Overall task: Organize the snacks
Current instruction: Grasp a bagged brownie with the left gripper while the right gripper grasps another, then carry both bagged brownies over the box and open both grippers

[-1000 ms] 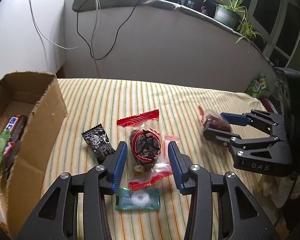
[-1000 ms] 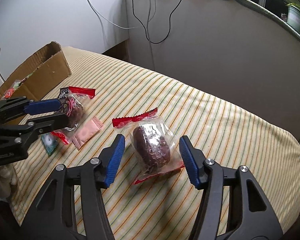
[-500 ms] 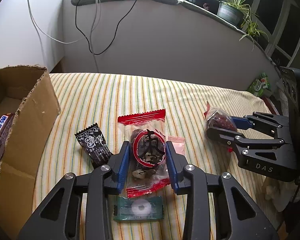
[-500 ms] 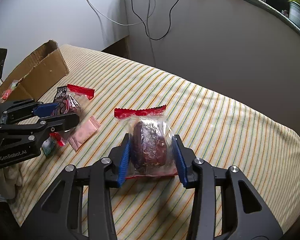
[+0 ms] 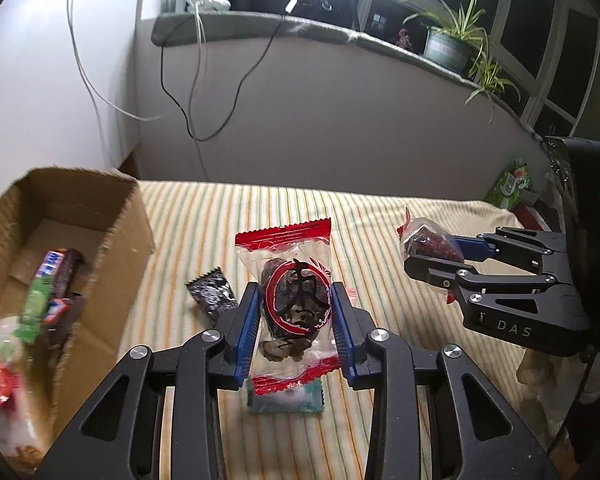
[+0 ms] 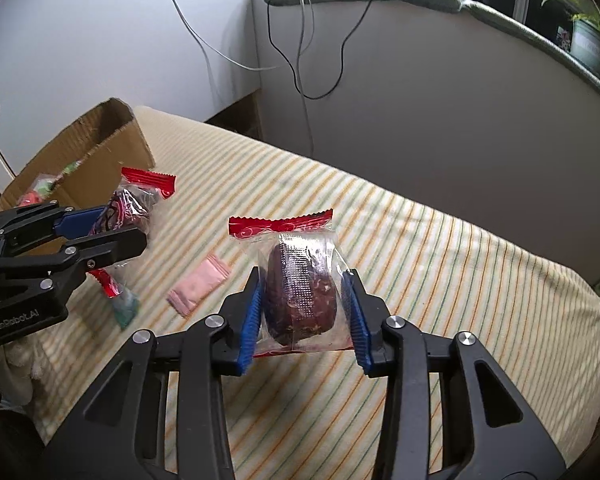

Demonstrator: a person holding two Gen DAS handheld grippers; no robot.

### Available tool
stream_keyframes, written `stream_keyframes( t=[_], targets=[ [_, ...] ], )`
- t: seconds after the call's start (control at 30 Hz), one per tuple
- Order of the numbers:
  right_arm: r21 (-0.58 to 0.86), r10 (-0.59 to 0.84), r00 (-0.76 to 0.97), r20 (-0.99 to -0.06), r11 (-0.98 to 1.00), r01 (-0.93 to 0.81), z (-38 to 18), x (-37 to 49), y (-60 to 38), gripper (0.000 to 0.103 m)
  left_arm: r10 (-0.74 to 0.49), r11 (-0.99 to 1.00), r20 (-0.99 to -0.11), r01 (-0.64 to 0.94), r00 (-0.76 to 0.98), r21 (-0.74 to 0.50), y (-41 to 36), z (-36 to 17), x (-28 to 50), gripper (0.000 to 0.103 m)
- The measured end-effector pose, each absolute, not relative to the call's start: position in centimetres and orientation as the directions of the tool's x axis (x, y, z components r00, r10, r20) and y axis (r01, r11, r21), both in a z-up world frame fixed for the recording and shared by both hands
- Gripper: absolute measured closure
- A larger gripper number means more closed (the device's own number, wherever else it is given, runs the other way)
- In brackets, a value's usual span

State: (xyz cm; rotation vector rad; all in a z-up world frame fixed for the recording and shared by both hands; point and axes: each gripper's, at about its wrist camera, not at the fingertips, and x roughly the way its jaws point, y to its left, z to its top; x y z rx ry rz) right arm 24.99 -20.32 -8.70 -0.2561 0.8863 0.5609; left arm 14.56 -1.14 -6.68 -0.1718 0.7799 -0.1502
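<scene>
My left gripper point(image 5: 296, 332) is shut on a clear red-edged date snack packet point(image 5: 292, 304) and holds it above the striped cloth; it also shows in the right wrist view point(image 6: 134, 204). My right gripper point(image 6: 302, 316) is shut on a second red-edged packet with a dark date point(image 6: 300, 292), lifted off the cloth; it shows at the right of the left wrist view point(image 5: 428, 240). A cardboard box point(image 5: 112, 216) with several snacks inside stands at the left. A black packet point(image 5: 212, 294), a green packet point(image 5: 288, 400) and a pink packet point(image 6: 198, 282) lie on the cloth.
The striped cloth point(image 6: 440, 260) covers the table, which drops off at the right and near edges. A wall with hanging cables point(image 5: 180, 92) and a sill with potted plants point(image 5: 448, 44) stand behind. A green carton point(image 5: 512, 186) sits at the far right.
Both grippers closed on their packets, then lifted them off the cloth. The left gripper has moved toward the box.
</scene>
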Motion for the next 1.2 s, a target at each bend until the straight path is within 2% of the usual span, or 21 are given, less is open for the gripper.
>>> stream_keyframes(
  t=[0.5,1.2],
  targets=[
    [0.002,0.422,0.540,-0.729,0.789,-0.614,-3.9,22.0,-15.7,0.063,-0.119,0.983,-0.614,0.008,0.781,-0.181,3.4,-2.9,9.5,0.070],
    [0.006,0.517,0.486,-0.704,0.689,-0.725,-2.1,20.9,-3.6,0.063,0.031,0.971,-0.597,-0.167,0.801,-0.173,11.9,-2.5,5.4,0.070]
  ],
)
